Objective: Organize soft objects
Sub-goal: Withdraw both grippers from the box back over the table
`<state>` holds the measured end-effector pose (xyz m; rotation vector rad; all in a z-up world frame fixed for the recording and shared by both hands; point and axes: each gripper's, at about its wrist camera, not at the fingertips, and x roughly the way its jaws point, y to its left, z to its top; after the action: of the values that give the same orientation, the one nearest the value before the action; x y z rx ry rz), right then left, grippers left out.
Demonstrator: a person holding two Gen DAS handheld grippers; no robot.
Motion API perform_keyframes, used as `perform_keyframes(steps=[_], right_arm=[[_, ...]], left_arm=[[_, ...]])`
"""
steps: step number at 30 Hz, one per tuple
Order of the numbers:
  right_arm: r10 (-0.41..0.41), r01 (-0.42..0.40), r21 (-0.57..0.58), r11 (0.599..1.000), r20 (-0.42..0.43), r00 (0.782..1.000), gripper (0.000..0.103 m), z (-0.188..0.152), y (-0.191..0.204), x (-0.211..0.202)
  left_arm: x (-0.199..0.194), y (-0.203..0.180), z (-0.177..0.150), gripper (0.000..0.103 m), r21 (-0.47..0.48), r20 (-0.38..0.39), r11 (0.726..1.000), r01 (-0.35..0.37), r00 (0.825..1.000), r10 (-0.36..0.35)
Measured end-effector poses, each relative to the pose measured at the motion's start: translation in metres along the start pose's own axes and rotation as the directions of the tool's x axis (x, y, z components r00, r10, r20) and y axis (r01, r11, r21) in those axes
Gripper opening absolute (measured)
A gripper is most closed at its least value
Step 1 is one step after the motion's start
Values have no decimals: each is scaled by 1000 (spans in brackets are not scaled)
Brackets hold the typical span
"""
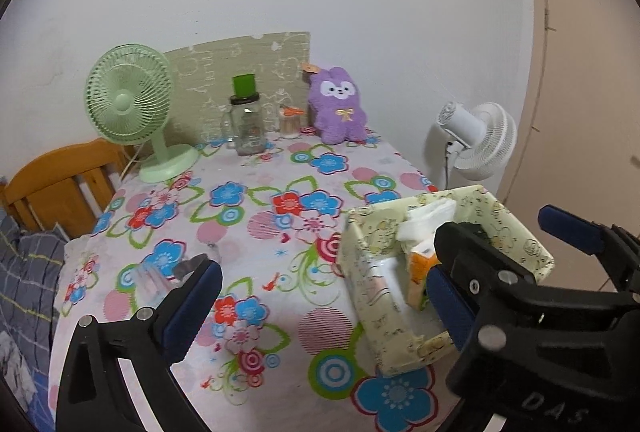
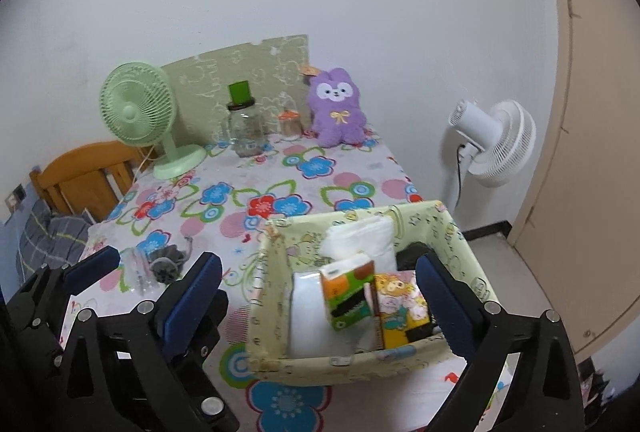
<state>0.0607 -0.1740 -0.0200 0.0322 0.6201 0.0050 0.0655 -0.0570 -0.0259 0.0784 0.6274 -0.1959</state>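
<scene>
The purple plush rabbit (image 2: 338, 108) stood upright at the far edge of the counter (image 2: 280, 176), leaning against the wall beside a small jar (image 2: 290, 124). It was judged light, soft and compressible; a pinch across the body near the yellow bow would likely hold best. The tissue packs (image 2: 348, 296) lay inside the yellow fabric box (image 2: 360, 364) at the near right, also judged light and yielding. The left gripper (image 1: 324, 292) hovered over the counter, fingers spread, holding nothing. The right gripper (image 2: 320, 284) hovered above the box, fingers spread wide, straddling its contents without contact.
</scene>
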Motion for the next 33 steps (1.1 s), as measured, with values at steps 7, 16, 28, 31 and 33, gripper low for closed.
perform_keyframes(steps=[7, 16, 28, 31, 33], right_arm=[[40, -40, -23, 999, 1, 999, 100, 1, 24, 0], [43, -43, -38, 998, 7, 999, 101, 3, 55, 5], [74, -76, -66, 995, -27, 997, 101, 2, 99, 26], [76, -78, -74, 994, -35, 996, 101, 2, 107, 31], [79, -82, -81, 993, -41, 996, 101, 2, 113, 35]], left_arm=[[-9, 19, -3, 103, -3, 15, 1000, -3, 1000, 3], [-14, 46, -6, 103, -27, 30, 999, -17, 999, 18], [-4, 88, -13, 103, -81, 6, 993, -86, 996, 87], [-1, 97, -13, 103, -90, 1, 992, -92, 996, 92], [2, 103, -15, 103, -98, -3, 990, -98, 995, 98]])
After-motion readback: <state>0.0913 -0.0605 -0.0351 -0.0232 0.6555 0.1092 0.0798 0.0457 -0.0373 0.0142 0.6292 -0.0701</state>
